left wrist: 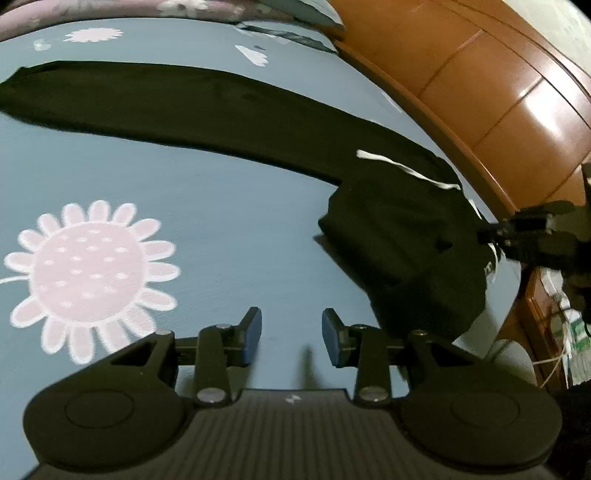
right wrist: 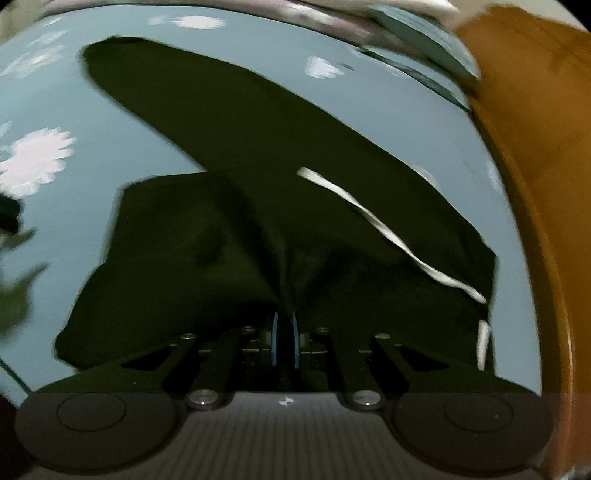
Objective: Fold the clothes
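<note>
Black trousers (left wrist: 207, 110) with a white drawstring (left wrist: 406, 170) lie across a blue bedsheet (left wrist: 229, 236) printed with pink flowers. Their waist end is bunched up at the right. My left gripper (left wrist: 291, 338) hovers over bare sheet left of that bunch, open, with nothing between its blue pads. My right gripper (right wrist: 284, 339) is shut on a gathered fold of the black trousers (right wrist: 258, 221); cloth pulls up into its jaws. The white drawstring (right wrist: 388, 229) trails right of them. In the left wrist view the right gripper (left wrist: 491, 236) shows at the right edge, on the cloth.
A wooden bed frame (left wrist: 498, 103) curves along the right side of the bed, seen also as a wooden bed frame (right wrist: 535, 166) in the right wrist view. Pillows or bedding (left wrist: 110, 11) lie at the far end. Clutter (left wrist: 569, 332) sits beyond the bed's right edge.
</note>
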Tool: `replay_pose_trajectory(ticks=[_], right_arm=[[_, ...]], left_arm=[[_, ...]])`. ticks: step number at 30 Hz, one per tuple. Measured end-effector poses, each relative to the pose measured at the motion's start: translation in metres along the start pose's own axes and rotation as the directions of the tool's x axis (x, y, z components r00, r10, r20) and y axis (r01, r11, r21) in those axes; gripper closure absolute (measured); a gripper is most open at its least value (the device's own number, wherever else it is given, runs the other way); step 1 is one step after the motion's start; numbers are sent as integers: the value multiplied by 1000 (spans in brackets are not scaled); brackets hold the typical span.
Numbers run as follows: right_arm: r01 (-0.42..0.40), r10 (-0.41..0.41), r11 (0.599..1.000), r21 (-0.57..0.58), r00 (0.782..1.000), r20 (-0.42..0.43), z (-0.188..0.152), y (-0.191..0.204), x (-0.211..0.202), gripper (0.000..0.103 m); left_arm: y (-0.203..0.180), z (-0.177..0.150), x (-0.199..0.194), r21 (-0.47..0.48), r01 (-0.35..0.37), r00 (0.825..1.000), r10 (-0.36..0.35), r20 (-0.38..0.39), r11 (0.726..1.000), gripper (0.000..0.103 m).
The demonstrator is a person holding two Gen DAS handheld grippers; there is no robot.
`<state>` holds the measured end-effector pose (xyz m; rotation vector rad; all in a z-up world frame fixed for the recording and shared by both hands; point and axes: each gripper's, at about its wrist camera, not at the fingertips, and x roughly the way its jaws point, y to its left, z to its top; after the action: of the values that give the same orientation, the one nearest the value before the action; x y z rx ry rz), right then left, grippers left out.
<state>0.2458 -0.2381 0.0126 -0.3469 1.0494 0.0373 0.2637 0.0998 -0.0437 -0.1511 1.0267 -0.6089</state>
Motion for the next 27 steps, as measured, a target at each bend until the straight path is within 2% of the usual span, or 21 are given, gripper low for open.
replay_pose_trajectory(ticks=[4, 7, 9, 10, 12, 15, 19, 23, 26, 27], right_arm=[[90, -88, 994, 61, 995, -38, -11, -28, 11, 94], [110, -105, 989, 97, 993, -50, -17, -42, 12, 94], [91, -88, 990, 109, 996, -35, -16, -41, 11, 92], [76, -74, 990, 115, 997, -24, -16, -39, 9, 87], [49, -49, 991, 122, 999, -5, -15, -35, 6, 85], [16, -18, 992, 126, 1000, 17, -15, -30, 3, 81], [-17, 12, 988, 154, 999, 32, -18, -24, 1, 77], [-20, 14, 985, 171, 999, 34, -22, -23, -2, 75], [-19, 13, 983, 180, 999, 34, -25, -25, -4, 75], [-19, 12, 983, 183, 999, 35, -26, -26, -5, 75]], left_arm=[[-6, 3, 10, 19, 20, 1000, -19, -25, 1000, 67], [-11, 5, 19, 25, 32, 999, -31, -41, 999, 67], [-15, 7, 24, 34, 51, 997, -49, -54, 998, 66], [-17, 7, 27, 40, 61, 996, -58, -61, 997, 60], [-27, 7, 33, 86, 95, 992, -87, -89, 992, 50], [-46, -1, 44, 210, 148, 982, -119, -144, 966, 32], [-67, -19, 61, 304, 190, 974, -139, -182, 933, 32], [-85, -29, 72, 304, 208, 976, -177, -126, 929, 31], [-94, -31, 80, 293, 175, 985, -162, -68, 940, 32], [-97, -32, 83, 300, 156, 988, -148, -49, 941, 38]])
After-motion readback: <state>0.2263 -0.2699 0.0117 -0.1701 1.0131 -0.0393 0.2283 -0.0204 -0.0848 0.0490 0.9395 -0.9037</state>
